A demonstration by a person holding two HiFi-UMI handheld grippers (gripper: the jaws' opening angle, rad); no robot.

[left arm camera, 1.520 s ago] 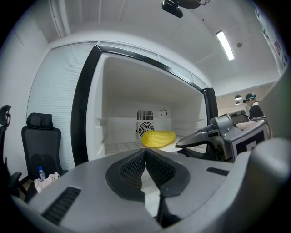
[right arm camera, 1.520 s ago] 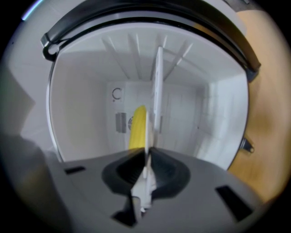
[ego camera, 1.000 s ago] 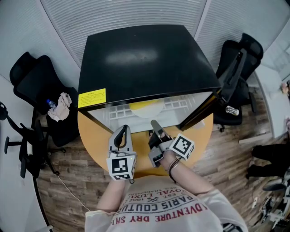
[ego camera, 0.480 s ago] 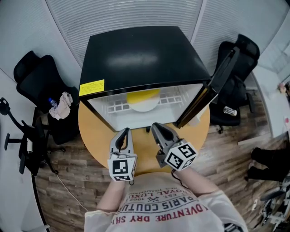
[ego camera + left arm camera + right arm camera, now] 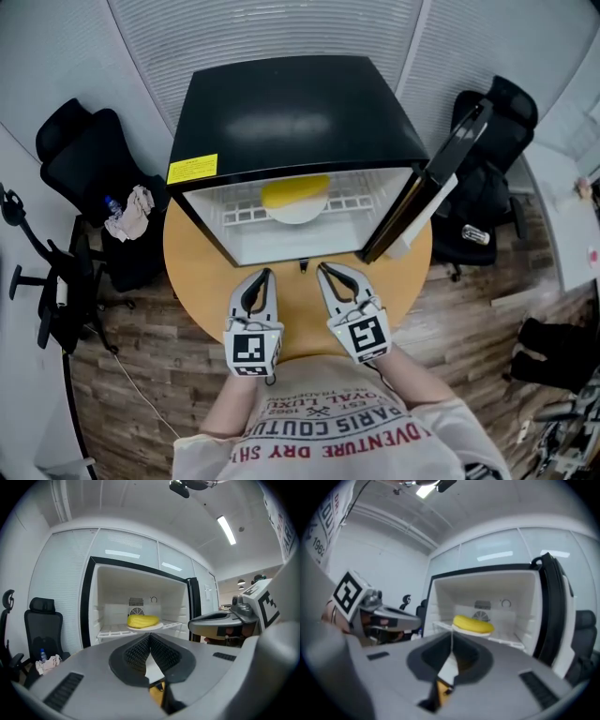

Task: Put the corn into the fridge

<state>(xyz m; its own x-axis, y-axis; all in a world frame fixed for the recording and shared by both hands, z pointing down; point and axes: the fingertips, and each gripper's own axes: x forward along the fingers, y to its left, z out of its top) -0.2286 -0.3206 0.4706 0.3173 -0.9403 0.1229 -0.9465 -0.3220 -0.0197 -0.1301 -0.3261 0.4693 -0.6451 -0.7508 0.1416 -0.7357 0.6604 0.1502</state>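
Note:
The yellow corn lies on a white plate on the wire shelf inside the open black mini fridge. It also shows in the left gripper view as the corn and in the right gripper view as the corn. Both grippers sit side by side over the round wooden table, in front of the fridge opening. My left gripper is shut and holds nothing. My right gripper is shut too, with nothing between its jaws.
The fridge door stands open at the right. Black office chairs stand at the left and right; a bottle and a cloth lie on the left one. Wood floor surrounds the table.
My right gripper has drawn back from the fridge front toward the body and now lies beside the left one. The door has swung wider open. The left gripper barely moved.

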